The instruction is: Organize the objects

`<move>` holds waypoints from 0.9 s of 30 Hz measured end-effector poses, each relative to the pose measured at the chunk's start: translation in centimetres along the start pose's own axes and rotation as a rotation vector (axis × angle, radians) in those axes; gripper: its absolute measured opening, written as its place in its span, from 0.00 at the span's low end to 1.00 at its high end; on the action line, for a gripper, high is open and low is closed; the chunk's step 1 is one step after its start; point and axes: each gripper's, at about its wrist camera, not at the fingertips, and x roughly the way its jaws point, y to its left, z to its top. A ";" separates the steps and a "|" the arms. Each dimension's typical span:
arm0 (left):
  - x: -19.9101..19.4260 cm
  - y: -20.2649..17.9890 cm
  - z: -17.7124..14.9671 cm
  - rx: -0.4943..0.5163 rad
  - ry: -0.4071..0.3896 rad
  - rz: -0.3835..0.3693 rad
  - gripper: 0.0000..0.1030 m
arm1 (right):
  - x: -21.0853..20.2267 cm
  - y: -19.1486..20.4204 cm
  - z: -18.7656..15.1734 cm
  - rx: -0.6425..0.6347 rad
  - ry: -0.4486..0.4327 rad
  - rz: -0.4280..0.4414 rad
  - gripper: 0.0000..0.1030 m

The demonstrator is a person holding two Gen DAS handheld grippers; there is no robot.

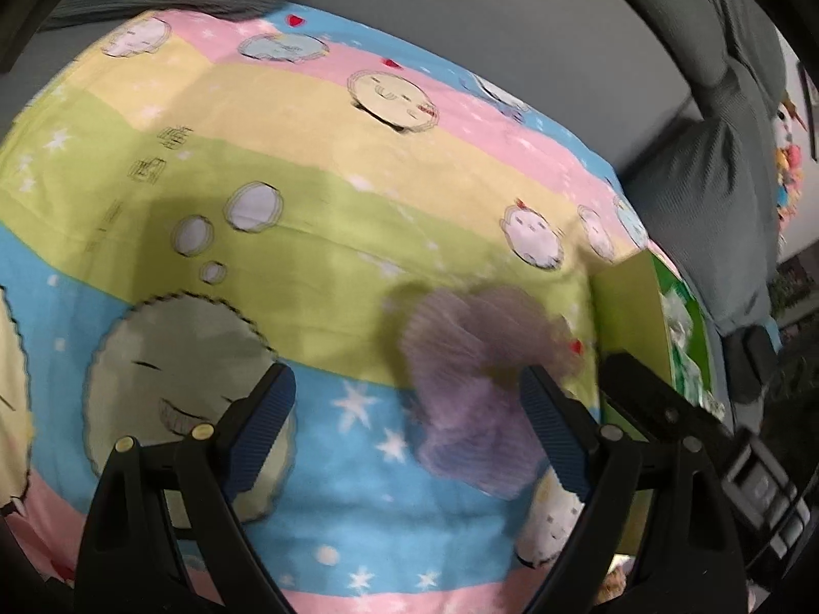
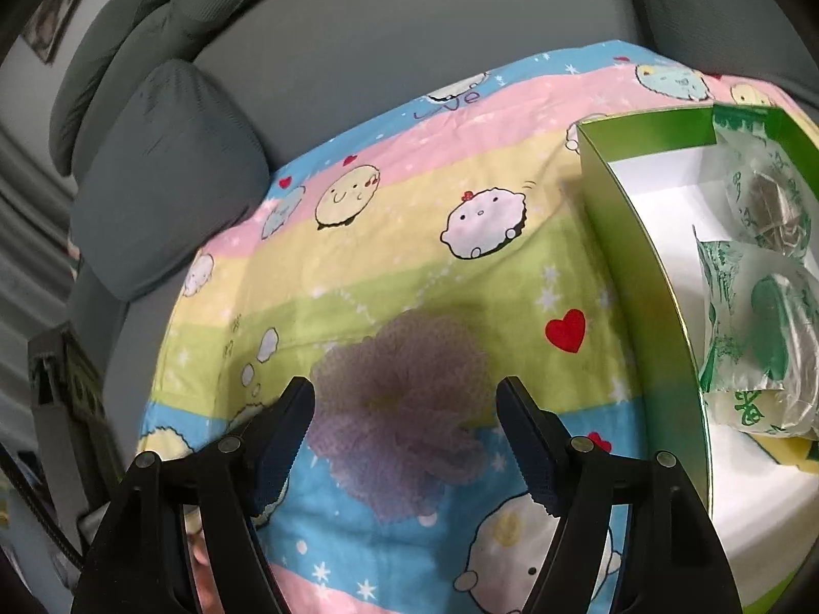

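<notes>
A purple mesh bath pouf lies on a cartoon-print sheet striped pink, yellow, green and blue. My right gripper hangs just above it, open, one finger on each side of the pouf and neither pad pressing on it. In the left wrist view the pouf is blurred and sits close to the right finger of my left gripper, which is open with nothing held. A green box with a white inside stands to the right of the pouf.
The box holds plastic-wrapped packets and a yellow sponge. The box wall rises at the sheet's right end, with a black gripper body in front of it. Grey sofa cushions border the sheet behind and to the left.
</notes>
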 end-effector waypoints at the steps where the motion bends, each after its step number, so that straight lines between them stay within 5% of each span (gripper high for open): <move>1: 0.3 -0.2 -0.2 0.008 0.011 -0.004 0.85 | 0.0 -0.2 0.0 0.014 0.005 0.010 0.72; 16: 3.4 -3.8 -2.5 0.093 0.138 -0.040 0.85 | 1.6 -2.4 0.4 0.103 0.048 0.069 0.72; 23: 4.1 -4.0 -2.6 0.099 0.122 -0.020 0.84 | 3.0 -3.1 0.1 0.125 0.068 0.064 0.68; 27: 4.2 -3.8 -2.4 0.098 0.109 -0.014 0.76 | 4.3 -3.3 -0.1 0.138 0.099 0.070 0.61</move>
